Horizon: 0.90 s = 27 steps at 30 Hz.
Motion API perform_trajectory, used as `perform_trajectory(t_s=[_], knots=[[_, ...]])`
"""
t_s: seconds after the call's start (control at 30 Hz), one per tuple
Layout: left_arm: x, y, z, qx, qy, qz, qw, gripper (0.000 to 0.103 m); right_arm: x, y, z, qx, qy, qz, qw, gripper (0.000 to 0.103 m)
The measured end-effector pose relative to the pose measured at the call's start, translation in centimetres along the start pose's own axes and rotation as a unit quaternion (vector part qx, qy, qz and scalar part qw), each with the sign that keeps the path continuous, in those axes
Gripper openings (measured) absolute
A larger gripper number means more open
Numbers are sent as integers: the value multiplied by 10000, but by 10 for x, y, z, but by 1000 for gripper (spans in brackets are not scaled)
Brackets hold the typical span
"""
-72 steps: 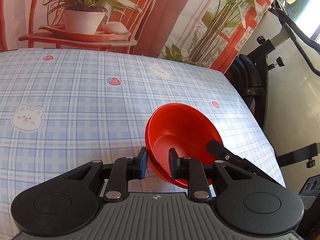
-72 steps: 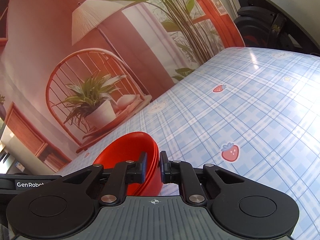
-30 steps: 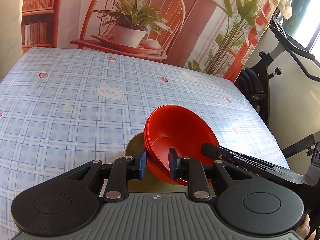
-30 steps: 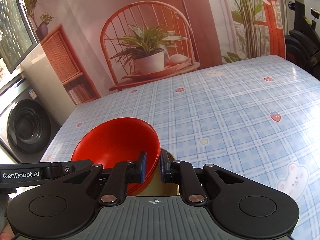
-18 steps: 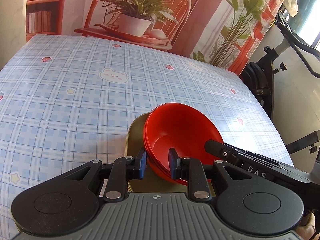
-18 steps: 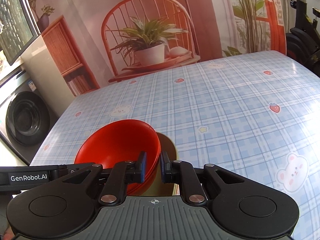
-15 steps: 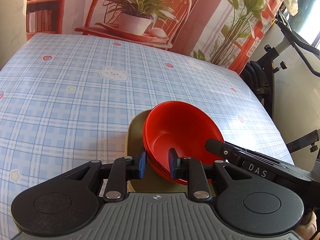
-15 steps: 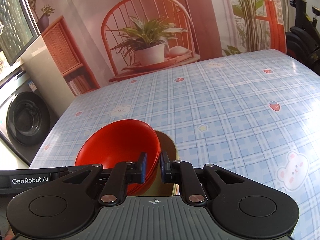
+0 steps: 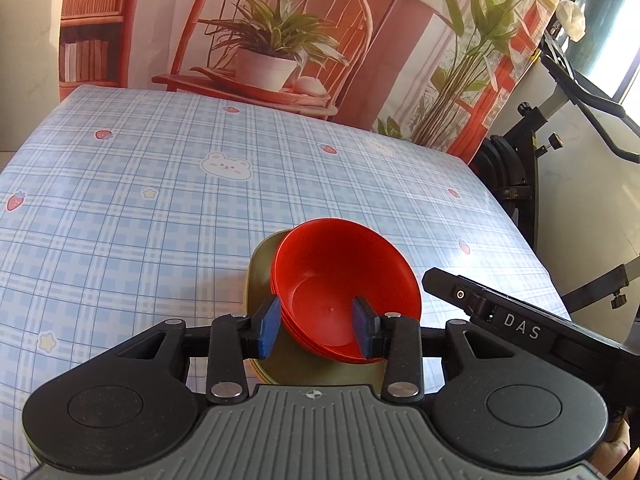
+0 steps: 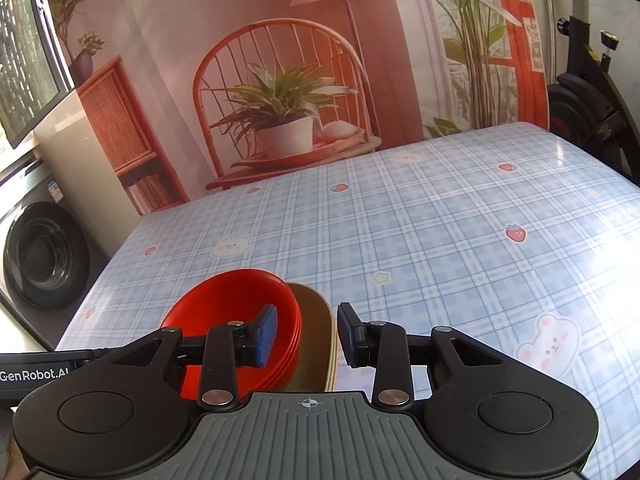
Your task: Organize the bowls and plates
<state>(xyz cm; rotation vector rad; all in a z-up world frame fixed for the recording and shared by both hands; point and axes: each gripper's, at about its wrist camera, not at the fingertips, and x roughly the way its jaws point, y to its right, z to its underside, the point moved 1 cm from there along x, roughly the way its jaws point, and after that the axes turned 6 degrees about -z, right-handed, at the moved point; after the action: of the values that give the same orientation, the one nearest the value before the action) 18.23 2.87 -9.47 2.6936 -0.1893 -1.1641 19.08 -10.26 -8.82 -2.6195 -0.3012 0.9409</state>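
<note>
A stack of red bowls rests on an olive-green plate near the front edge of the blue checked tablecloth. My left gripper is open, its blue pads either side of the stack's left rim. The right gripper's body shows at the right of that view. In the right wrist view the red bowls sit on the green plate. My right gripper is open, its pads astride the bowls' right rim and the plate.
A printed backdrop with a chair and potted plant hangs behind the table. An exercise bike stands off the right edge. A washing machine stands to the left of the table.
Both grippers have opened and let go of the red bowls' rim. The bowls, earlier carried over the table, now rest on the green plate.
</note>
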Motion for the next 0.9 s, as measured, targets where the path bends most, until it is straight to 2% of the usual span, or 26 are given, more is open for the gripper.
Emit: perform_trajectory(t_s=[0.13, 0.23, 0.3, 0.37, 0.43, 0.5, 0.6, 0.67, 0.83, 0.9], knots=[[-31, 14, -2, 341, 461, -142, 9983, 55, -21, 3, -7, 71, 250, 38, 9997, 37], [-58, 25, -10, 550, 907, -424, 9935, 63, -46, 4, -19, 49, 612, 68, 9981, 47], [-78, 33, -20, 708, 1204, -695, 9878, 68, -69, 5, -31, -14, 990, 160, 9950, 66], [-104, 39, -28, 767, 1537, -926, 9808, 71, -91, 7, -41, -119, 1253, 215, 9918, 74], [-129, 43, -34, 769, 1815, -1037, 9749, 81, -116, 7, -53, -255, 1441, 200, 9890, 84], [-156, 49, -38, 810, 2130, -1120, 9672, 88, -138, 3, -64, -422, 1550, 131, 9869, 100], [-195, 62, -38, 1012, 2612, -1304, 9511, 93, -163, -7, -75, -621, 1520, 86, 9864, 103], [-215, 67, -38, 1059, 2724, -1349, 9468, 93, -179, -15, -79, -678, 1486, 9, 9866, 103], [-250, 74, -29, 1086, 2664, -1209, 9501, 93, -219, -41, -76, -935, 1615, 110, 9824, 103], [-258, 74, -20, 1185, 2695, -1227, 9478, 93, -231, -51, -71, -1034, 1594, 55, 9818, 103]])
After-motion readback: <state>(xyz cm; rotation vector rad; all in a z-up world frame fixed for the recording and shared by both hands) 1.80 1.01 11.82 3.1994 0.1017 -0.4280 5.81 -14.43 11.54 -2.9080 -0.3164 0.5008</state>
